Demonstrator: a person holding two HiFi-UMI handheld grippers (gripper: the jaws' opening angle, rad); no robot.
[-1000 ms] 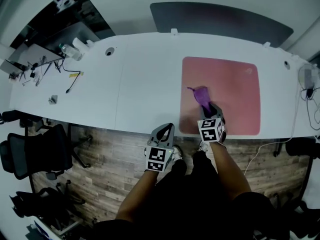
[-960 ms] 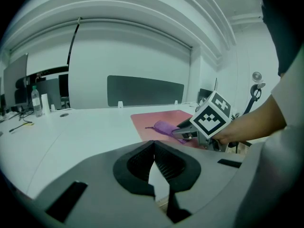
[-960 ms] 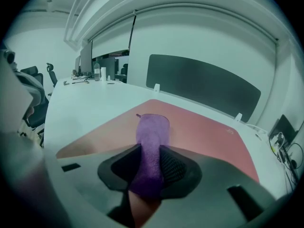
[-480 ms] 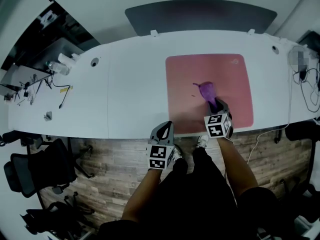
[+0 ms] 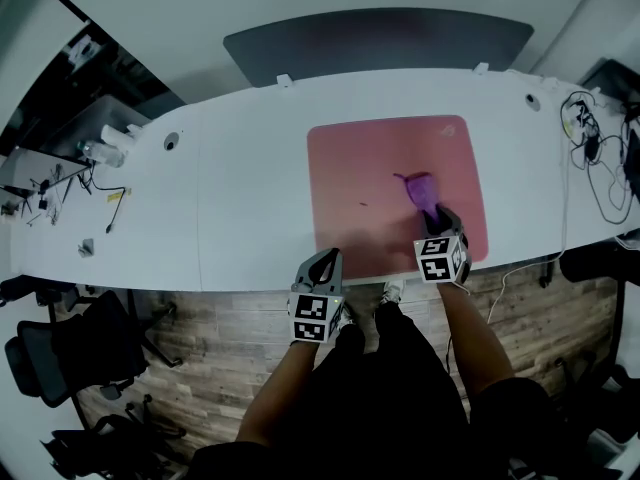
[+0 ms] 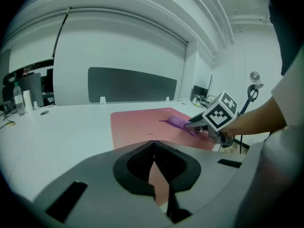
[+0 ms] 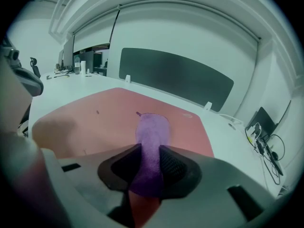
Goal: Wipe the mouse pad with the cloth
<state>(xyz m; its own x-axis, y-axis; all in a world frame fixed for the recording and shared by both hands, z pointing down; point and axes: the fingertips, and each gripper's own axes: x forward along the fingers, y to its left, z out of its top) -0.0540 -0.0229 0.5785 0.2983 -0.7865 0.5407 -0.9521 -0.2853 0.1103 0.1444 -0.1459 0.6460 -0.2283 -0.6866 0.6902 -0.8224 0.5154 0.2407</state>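
Note:
A pink mouse pad (image 5: 360, 168) lies on the white desk (image 5: 240, 198). On its right part rests a purple cloth (image 5: 420, 189), and my right gripper (image 5: 436, 220) is shut on the cloth's near end. In the right gripper view the cloth (image 7: 151, 137) runs from between the jaws out onto the pad (image 7: 104, 113). My left gripper (image 5: 326, 264) hangs at the desk's front edge, left of the right one, shut with nothing in it. From the left gripper view I see the pad (image 6: 137, 122), the cloth (image 6: 178, 122) and the right gripper (image 6: 198, 125).
A dark partition panel (image 5: 380, 38) stands behind the desk. Cables (image 5: 590, 158) lie at the desk's right end, small items and a bottle (image 5: 100, 153) at the left end. A black office chair (image 5: 60, 348) stands on the wood floor at the left.
The right gripper and the cloth have slid to the right over the pad. The head view has shifted, so the pad sits further left in it. The left gripper has stayed put.

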